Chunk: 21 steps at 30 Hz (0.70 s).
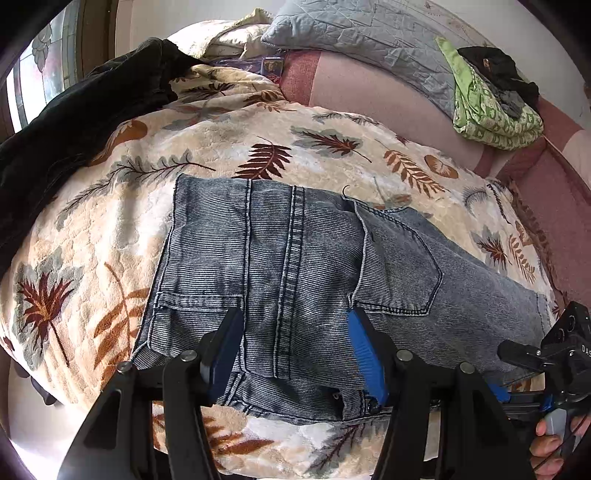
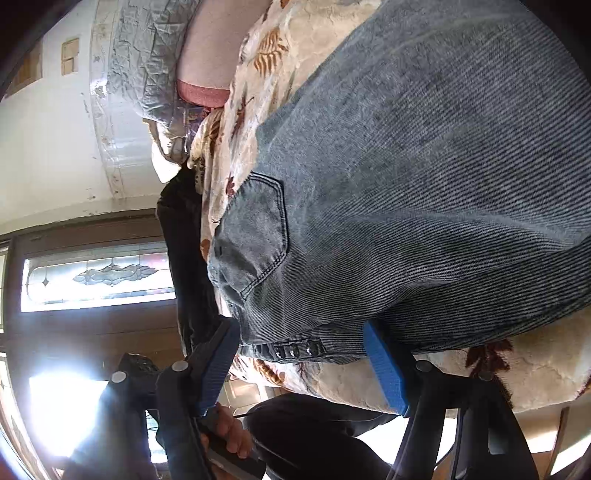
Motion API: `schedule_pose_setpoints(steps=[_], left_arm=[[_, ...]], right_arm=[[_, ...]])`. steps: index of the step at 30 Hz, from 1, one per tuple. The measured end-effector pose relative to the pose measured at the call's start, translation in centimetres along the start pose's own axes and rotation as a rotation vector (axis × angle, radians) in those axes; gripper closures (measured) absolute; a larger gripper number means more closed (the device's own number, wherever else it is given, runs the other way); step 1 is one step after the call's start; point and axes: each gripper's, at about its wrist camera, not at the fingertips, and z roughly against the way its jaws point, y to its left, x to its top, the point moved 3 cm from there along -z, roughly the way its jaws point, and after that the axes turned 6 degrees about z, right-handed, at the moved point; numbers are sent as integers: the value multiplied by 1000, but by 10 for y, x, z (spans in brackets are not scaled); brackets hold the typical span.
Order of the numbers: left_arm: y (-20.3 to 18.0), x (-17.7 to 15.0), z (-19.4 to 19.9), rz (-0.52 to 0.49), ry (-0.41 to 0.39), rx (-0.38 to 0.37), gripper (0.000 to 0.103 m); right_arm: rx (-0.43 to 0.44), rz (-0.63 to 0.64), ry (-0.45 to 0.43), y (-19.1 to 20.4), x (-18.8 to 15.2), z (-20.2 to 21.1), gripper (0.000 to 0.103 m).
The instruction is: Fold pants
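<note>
Pants (image 1: 295,280) made of grey-blue denim lie folded on a leafy blanket (image 1: 110,229) on the bed, pockets up. Left claw (image 1: 295,354) is spread apart over the waistband. Right claw (image 2: 306,365) is spread apart too, beside the button edge. A grey pillow (image 1: 362,40) sits behind.

we see a leaf-print blanket (image 1: 229,147), a grey quilted pillow (image 1: 354,33), a green patterned cloth (image 1: 491,114), a dark garment (image 1: 81,110) and a stained-glass window (image 2: 99,275).
</note>
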Motion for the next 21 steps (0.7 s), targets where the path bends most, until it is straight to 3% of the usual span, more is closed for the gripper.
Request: schedule_pose_setpoints(steps=[5,7,8,9,11,12,16,19,21], left_arm=[[3,3,-8,-21,-27,47,43],[10,3,-15,-13,-15,76,43],[15,3,-18,3,-6,77,43],[19,2,-21,17,4,79,43],[25,0,-24,28,14,90,43],[26,-1,-23,25,12,88,43],[25,2,-11,8,-2,90,43],[19,9,9,-13,-46,90,43],[13,14,22,-28,-81,75,43]], right_arm=[[-46,-30,-35,-3,4,-9,31],[-53,-38,-75,-4,9,-5,35],[-68,-46,-87,-6,11,-5,49],[-84,-50,-89,-8,12,-5,69],[-103,-57,-91,-15,10,-6,91],[-101,-54,-95,-16,8,-4,95],[-61,-25,-122,0,1,8,98],[5,-4,-132,22,-10,24,98],[3,11,-126,25,-21,28,98]])
